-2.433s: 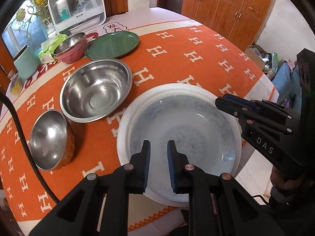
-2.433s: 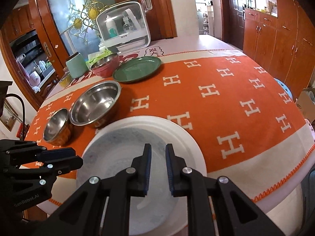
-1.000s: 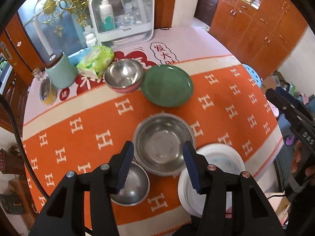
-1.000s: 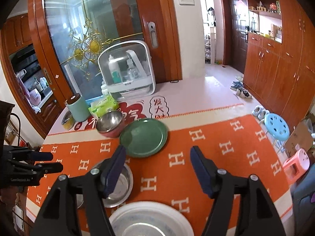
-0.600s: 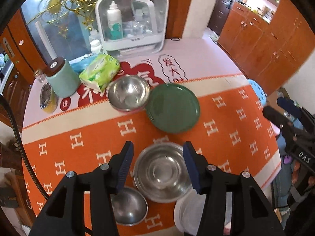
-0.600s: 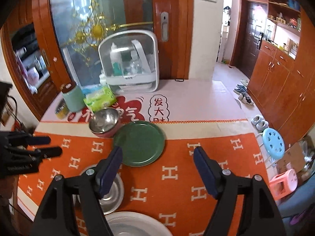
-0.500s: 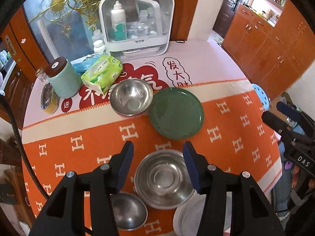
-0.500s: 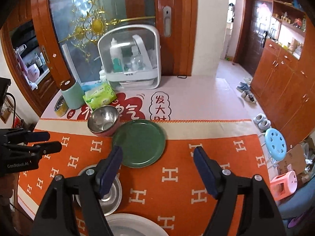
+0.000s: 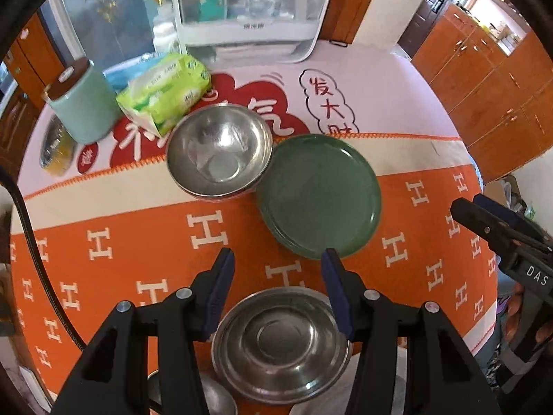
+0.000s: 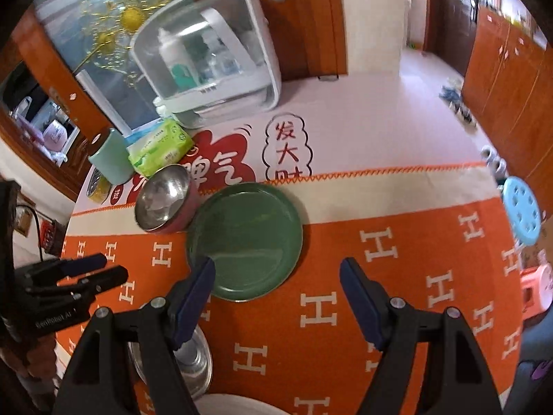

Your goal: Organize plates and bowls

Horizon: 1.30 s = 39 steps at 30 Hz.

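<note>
A dark green plate (image 9: pixel 319 193) lies on the orange tablecloth, touching a steel bowl with a pink outside (image 9: pixel 219 152) to its left. My left gripper (image 9: pixel 278 269) hangs open and empty above the cloth, just short of the green plate. A wide steel bowl (image 9: pixel 280 342) sits below its fingers. In the right wrist view my right gripper (image 10: pixel 276 269) stands wide open, its left finger over the near rim of the green plate (image 10: pixel 245 238). The pink-sided bowl (image 10: pixel 162 200) is behind it on the left. The wide steel bowl (image 10: pixel 193 356) is half hidden by that finger.
A tissue pack (image 9: pixel 166 90), a teal canister (image 9: pixel 84 107) and a white clear-fronted box (image 9: pixel 249 10) stand at the table's far side. A white plate's rim (image 10: pixel 235 404) shows at the near edge. A blue stool (image 10: pixel 522 211) and wooden cabinets stand to the right.
Both grippers have moved forward over the table and lower. The green plate and pink-sided bowl are now closer and larger. The white plate has slid almost out of view.
</note>
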Each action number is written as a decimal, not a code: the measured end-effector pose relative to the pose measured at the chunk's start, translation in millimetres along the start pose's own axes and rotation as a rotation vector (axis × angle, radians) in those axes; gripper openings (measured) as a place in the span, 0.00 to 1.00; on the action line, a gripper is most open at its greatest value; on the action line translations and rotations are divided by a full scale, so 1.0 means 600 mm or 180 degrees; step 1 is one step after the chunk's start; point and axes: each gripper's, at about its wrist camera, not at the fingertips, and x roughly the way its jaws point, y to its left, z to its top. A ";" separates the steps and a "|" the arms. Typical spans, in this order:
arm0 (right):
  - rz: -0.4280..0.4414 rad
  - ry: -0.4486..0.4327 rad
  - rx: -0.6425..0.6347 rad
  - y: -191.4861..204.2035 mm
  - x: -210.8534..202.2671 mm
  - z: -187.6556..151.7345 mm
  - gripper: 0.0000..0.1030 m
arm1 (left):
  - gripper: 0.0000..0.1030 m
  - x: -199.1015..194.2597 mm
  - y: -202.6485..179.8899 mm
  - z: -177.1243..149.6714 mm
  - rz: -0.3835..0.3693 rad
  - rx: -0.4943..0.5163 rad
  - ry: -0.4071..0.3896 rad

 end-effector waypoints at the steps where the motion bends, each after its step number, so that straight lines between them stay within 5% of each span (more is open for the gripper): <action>1: 0.0031 0.0026 0.0048 -0.005 0.009 0.002 0.73 | 0.49 0.013 0.004 0.004 -0.0024 -0.0032 0.0021; 11: 0.0354 0.0218 0.0363 -0.052 0.104 -0.007 0.73 | 0.49 0.098 0.024 0.022 -0.0310 -0.0292 -0.0043; 28: 0.1059 0.0056 0.0891 -0.101 0.197 -0.044 0.73 | 0.56 0.229 0.022 0.023 -0.0692 -0.0369 0.0190; 39: 0.1266 -0.0053 0.0940 -0.103 0.221 -0.044 0.41 | 0.56 0.248 0.022 0.019 -0.0845 -0.0482 0.0036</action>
